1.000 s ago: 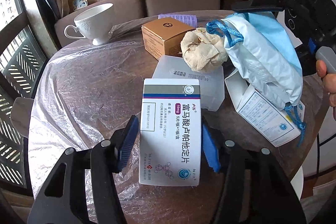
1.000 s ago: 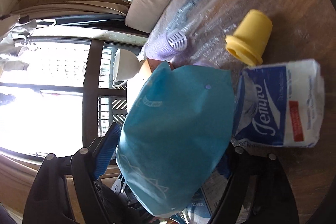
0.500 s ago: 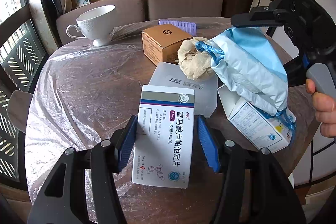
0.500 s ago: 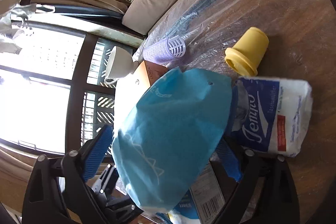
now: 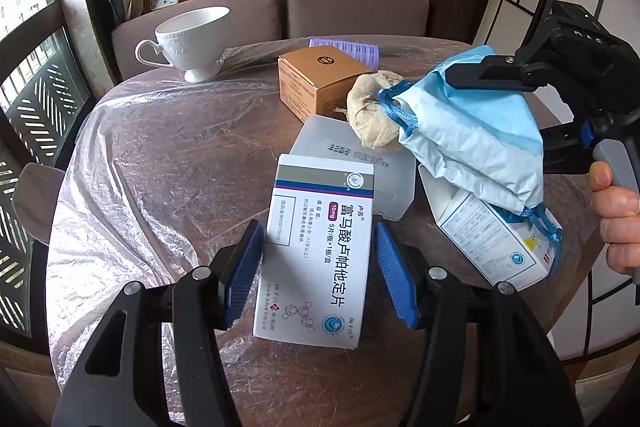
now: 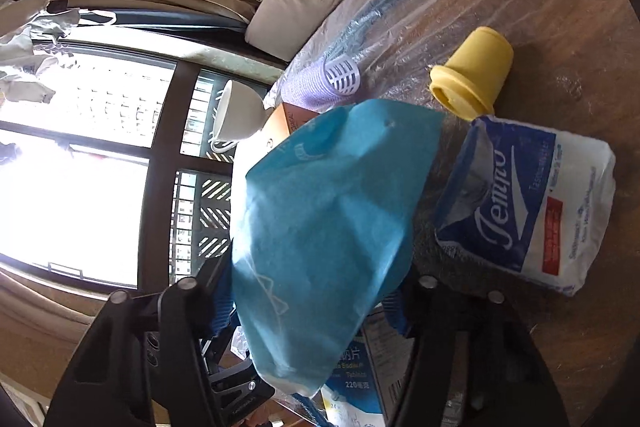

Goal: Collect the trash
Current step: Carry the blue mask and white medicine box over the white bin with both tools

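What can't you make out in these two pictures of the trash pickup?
- Inside the blue bag: its own folds hide it, both views.
- Right gripper pads: covered by the bag, right wrist view.
- Open white carton: partly under the bag, left wrist view.
- Medicine box small print: too small.

The blue bag (image 6: 320, 227) fills the middle of the right wrist view and hides most of the brown box (image 6: 286, 125) and the white cup (image 6: 236, 115) behind it. It also covers the top of the tablet box (image 6: 360, 383), which the bottom edge cuts off. In the left wrist view the bag (image 5: 472, 135) hides part of the crumpled paper (image 5: 372, 115) and one end of the open white box (image 5: 492, 239). The person's hand (image 5: 616, 219) is cut off at the right edge. The purple roller (image 5: 348, 47) shows only partly behind the brown box (image 5: 320, 83).
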Available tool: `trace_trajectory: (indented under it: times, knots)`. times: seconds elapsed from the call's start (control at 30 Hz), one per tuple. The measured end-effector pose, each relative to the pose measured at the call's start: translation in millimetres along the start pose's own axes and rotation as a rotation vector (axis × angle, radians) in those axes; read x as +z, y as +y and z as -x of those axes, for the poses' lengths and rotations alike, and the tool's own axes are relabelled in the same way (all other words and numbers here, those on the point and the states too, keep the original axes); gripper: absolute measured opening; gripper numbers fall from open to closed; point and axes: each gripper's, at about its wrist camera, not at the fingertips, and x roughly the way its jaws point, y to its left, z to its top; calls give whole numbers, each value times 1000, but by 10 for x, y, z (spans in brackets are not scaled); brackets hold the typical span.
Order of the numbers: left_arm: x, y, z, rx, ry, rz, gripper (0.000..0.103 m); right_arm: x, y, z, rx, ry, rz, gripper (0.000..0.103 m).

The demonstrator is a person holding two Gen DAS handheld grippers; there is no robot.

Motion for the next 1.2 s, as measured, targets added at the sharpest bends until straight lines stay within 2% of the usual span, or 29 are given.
trace_trajectory:
  times: [0.1,0.43,0.57,0.63,0.7,0.83,0.87,0.93,1.2]
  knots:
    - [19,1,37,-11,-8,8,58,-20,76,113,-23,-32,55,52]
    - [42,5,138,-33,-18,44,58,-126,414,572,-133,-122,271,52]
    - [7,-48,55,52,2,-15,59,-203,424,658,-146,-130,285,52]
    - [-1,-17,21,50,7,-10,61,-267,445,678,-169,-136,300,52]
    - [6,37,-4,39,4,11,71,-321,432,696,-185,-134,308,52]
    - [9,107,-95,2,24,28,71,-466,389,776,-201,-135,314,51]
    - [10,111,-114,-4,29,25,69,-502,376,800,-209,-136,316,51]
    - [2,101,-139,-5,41,15,53,-589,354,864,-220,-139,326,51]
    - [-59,100,30,-28,17,46,52,-856,360,1003,-284,-138,380,51]
